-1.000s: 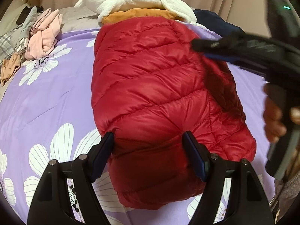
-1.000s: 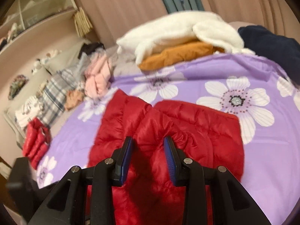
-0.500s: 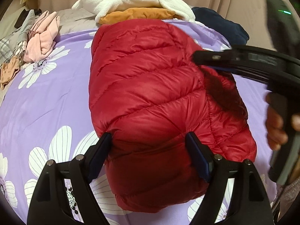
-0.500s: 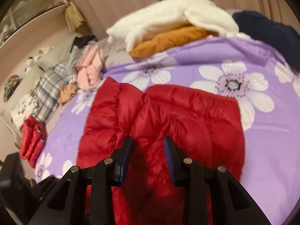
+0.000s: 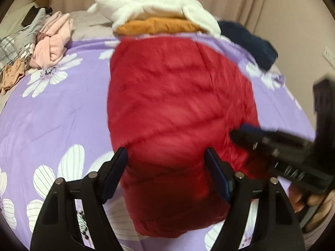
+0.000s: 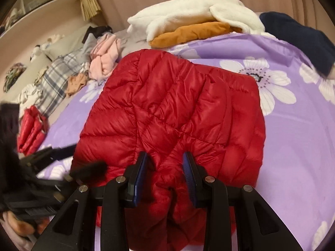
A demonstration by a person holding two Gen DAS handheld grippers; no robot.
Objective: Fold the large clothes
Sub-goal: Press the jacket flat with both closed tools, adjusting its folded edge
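A: Left wrist view: where is the red down jacket (image 5: 180, 108) seen?

B: It is spread over the middle of the frame on the purple flowered bedspread (image 5: 52, 113), its near end bulging between the fingers of the left gripper (image 5: 166, 161).

A: Is it gripped there?

B: The jaws are closing with the padded fabric between them; whether the pads actually press on it cannot be told from the blurred frame.

A: And the right gripper (image 6: 165, 163)?

B: In the right wrist view a raised fold of the jacket is pinched between its narrowly set blue pads (image 6: 140, 173), at the lower centre. In the left wrist view the same tool is seen at the right edge, laid against the jacket's side, with a hand (image 5: 303, 198) below it.

A: What else is shown?

B: A white fleece (image 6: 194, 12) lying on an orange garment (image 6: 188, 33) at the upper centre, a dark navy garment (image 6: 299, 35) at the upper right, and pink clothes (image 6: 104, 60) beside a plaid cloth (image 6: 56, 79) at the left.
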